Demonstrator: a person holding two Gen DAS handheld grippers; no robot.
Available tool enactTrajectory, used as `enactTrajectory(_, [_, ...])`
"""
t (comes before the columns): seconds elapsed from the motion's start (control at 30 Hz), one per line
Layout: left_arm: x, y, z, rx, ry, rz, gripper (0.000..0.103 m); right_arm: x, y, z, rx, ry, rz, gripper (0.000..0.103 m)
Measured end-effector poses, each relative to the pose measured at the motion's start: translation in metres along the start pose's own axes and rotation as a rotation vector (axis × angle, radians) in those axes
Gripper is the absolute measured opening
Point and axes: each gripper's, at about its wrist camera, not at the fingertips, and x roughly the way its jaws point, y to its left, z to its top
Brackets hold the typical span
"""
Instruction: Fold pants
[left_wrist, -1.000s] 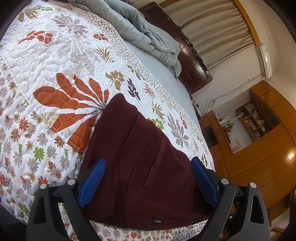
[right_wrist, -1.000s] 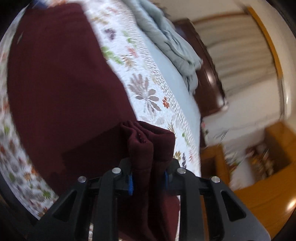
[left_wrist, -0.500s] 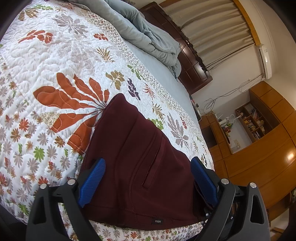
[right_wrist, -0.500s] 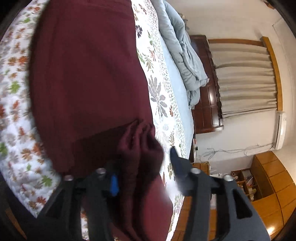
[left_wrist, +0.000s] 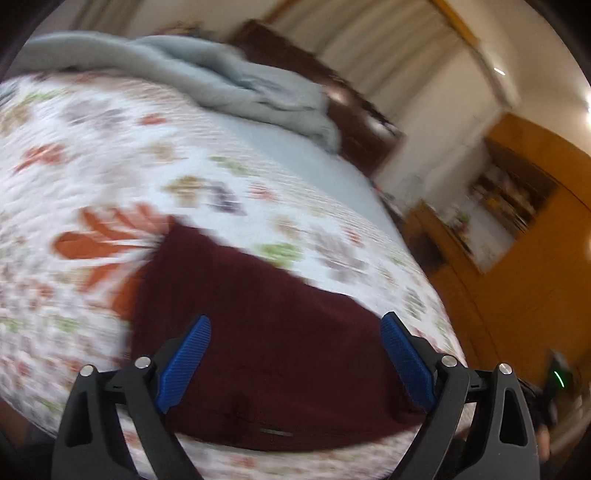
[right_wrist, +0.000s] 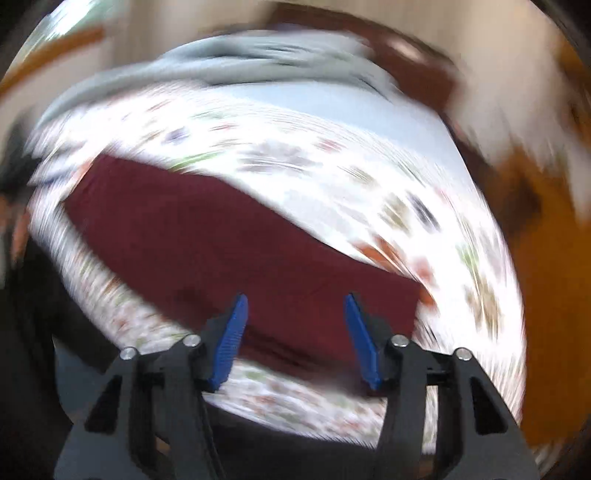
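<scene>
The dark maroon pants (left_wrist: 266, 332) lie folded flat on the floral quilt near the bed's near edge. They also show in the right wrist view (right_wrist: 221, 251) as a long dark red shape across the quilt. My left gripper (left_wrist: 295, 328) is open and empty, its blue pads wide apart above the pants. My right gripper (right_wrist: 295, 306) is open and empty, above the pants' near edge. Both views are blurred by motion.
The white floral quilt (left_wrist: 110, 155) covers the bed. A bunched grey-blue duvet (left_wrist: 229, 81) lies at the far end by the dark wooden headboard (left_wrist: 362, 122). Orange wooden cabinets and shelves (left_wrist: 524, 236) stand to the right of the bed.
My right gripper let go of the bunched pants fabric, opened and pulled back. My left gripper stayed open and lifted away, tilting up. Both cameras are now moving fast.
</scene>
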Motion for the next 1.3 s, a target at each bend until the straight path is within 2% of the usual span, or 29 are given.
enactTrajectory(0.07, [0.014,-0.058,-0.010,0.081,0.047,-0.134,0.094,0.010,-0.056,-0.012,0.178,0.055,0.077,0.034])
enactTrajectory(0.13, [0.031,-0.100,-0.022,0.139,0.110,-0.240,0.094,0.028,-0.100,-0.026,0.331,0.099,0.168,0.029])
enactTrajectory(0.17, [0.046,-0.127,-0.032,0.173,0.158,-0.306,0.094,0.034,-0.107,-0.031,0.362,0.107,0.191,0.024])
enactTrajectory(0.27, [0.089,-0.179,-0.061,0.223,0.259,-0.404,0.094,0.053,-0.115,-0.049,0.416,0.125,0.230,0.018])
enactTrajectory(0.4, [0.125,-0.205,-0.081,0.242,0.324,-0.405,0.093,0.072,-0.109,-0.059,0.350,0.179,0.236,0.015])
enactTrajectory(0.47, [0.140,-0.204,-0.088,0.236,0.355,-0.380,0.093,0.078,-0.101,-0.063,0.296,0.208,0.236,0.015])
enactTrajectory(0.6, [0.159,-0.190,-0.105,0.249,0.429,-0.325,0.093,0.078,-0.101,-0.061,0.235,0.208,0.240,0.014])
enactTrajectory(0.67, [0.166,-0.177,-0.115,0.230,0.461,-0.294,0.093,0.073,-0.111,-0.052,0.267,0.170,0.282,0.014])
enactTrajectory(0.73, [0.169,-0.167,-0.119,0.207,0.456,-0.293,0.093,0.073,-0.125,-0.038,0.320,0.119,0.321,0.017])
enactTrajectory(0.83, [0.166,-0.163,-0.124,0.216,0.437,-0.291,0.093,0.094,-0.144,-0.021,0.389,0.074,0.383,0.017])
enactTrajectory(0.9, [0.164,-0.166,-0.129,0.254,0.429,-0.279,0.093,0.113,-0.155,-0.015,0.437,0.078,0.418,0.014])
enactTrajectory(0.97, [0.164,-0.165,-0.133,0.270,0.419,-0.278,0.093,0.138,-0.167,-0.017,0.483,0.121,0.417,0.000])
enactTrajectory(1.03, [0.165,-0.162,-0.135,0.266,0.412,-0.283,0.093,0.149,-0.173,-0.020,0.514,0.145,0.438,0.000])
enactTrajectory(1.07, [0.164,-0.161,-0.135,0.267,0.410,-0.286,0.093,0.145,-0.174,-0.020,0.523,0.141,0.447,0.000])
enactTrajectory(1.1, [0.163,-0.160,-0.135,0.266,0.408,-0.289,0.093,0.135,-0.175,-0.019,0.531,0.120,0.463,0.006])
enactTrajectory(1.2, [0.162,-0.159,-0.135,0.268,0.406,-0.300,0.093,0.099,-0.169,-0.025,0.526,0.075,0.487,0.009])
enactTrajectory(1.3, [0.163,-0.158,-0.135,0.261,0.404,-0.311,0.093,0.070,-0.149,-0.042,0.468,0.091,0.499,0.015])
